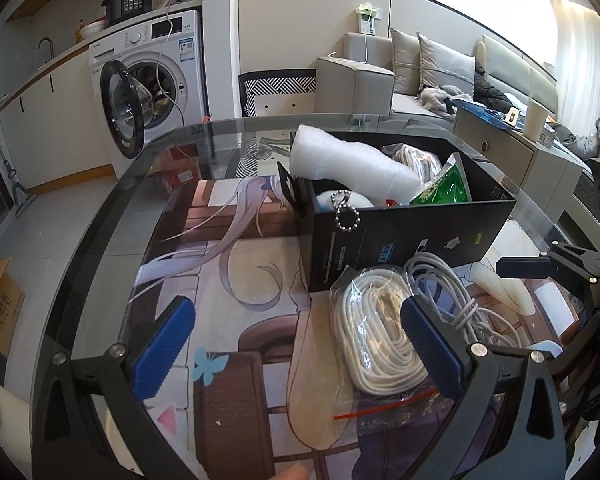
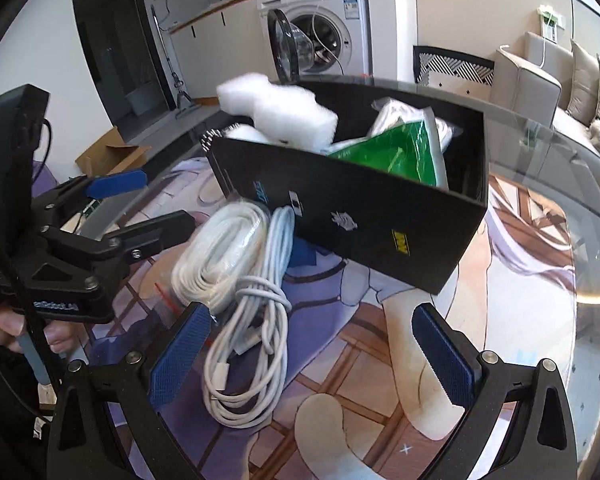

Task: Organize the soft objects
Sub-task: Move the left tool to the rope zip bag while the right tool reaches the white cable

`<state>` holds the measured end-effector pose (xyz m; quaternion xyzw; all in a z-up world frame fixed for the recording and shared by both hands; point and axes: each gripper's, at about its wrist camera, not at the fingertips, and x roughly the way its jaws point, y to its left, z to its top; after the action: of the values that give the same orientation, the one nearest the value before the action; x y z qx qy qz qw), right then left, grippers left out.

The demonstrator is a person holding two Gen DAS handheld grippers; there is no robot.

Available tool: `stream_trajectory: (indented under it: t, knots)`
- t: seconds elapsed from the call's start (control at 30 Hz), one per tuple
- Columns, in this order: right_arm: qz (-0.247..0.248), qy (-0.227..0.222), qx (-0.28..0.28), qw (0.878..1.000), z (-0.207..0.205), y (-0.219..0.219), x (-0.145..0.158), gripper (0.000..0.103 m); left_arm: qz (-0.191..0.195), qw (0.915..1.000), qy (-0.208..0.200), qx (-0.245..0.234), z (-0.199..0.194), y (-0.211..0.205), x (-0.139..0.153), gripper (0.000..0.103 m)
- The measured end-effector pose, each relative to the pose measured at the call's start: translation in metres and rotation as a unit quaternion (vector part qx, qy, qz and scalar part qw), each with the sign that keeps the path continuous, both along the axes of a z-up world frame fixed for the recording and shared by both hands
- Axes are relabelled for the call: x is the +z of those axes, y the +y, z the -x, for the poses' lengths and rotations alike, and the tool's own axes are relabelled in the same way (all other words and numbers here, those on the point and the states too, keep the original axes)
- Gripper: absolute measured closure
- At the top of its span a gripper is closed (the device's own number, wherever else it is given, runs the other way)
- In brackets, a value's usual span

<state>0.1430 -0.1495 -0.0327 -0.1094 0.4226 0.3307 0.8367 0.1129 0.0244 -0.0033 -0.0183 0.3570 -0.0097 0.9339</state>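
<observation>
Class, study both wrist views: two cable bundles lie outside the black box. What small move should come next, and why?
Probably lower the left gripper onto the bagged white cable coil and close on it. Both grippers are open and empty, the coil lies by the left gripper's right finger, and the black box already holds foam and a green packet. The loose white cable suits the right gripper.

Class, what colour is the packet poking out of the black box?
Green packet, clearest in the right wrist view.
</observation>
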Motion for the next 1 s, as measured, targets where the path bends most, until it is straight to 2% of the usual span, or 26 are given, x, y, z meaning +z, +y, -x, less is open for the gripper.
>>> stream_trajectory:
  t: [0.37, 0.77, 0.87, 0.93, 1.0]
  knots:
    - [0.032, -0.016, -0.023, 0.999, -0.009, -0.014, -0.003, 0.001, -0.002, 0.9998, 0.016, -0.015, 0.001, -0.009, -0.008, 0.0]
    - [0.026, -0.01, -0.013, 1.0, -0.011, -0.016, -0.007, 0.001, -0.006, 0.9984, 0.046, -0.034, -0.006, -0.022, -0.014, 0.0]
    - [0.032, -0.014, -0.012, 0.999, -0.009, -0.014, -0.007, 0.004, 0.001, 0.9979, 0.053, -0.038, -0.008, -0.023, -0.015, 0.0]
    - [0.035, -0.013, -0.011, 0.999, -0.009, -0.012, -0.008, 0.012, 0.0, 0.9977, 0.056, -0.039, -0.009, -0.024, -0.016, 0.0]
    - [0.042, -0.016, -0.012, 0.999, -0.009, -0.012, -0.008, 0.013, 0.002, 0.9974, 0.059, -0.042, -0.01, -0.025, -0.016, 0.0]
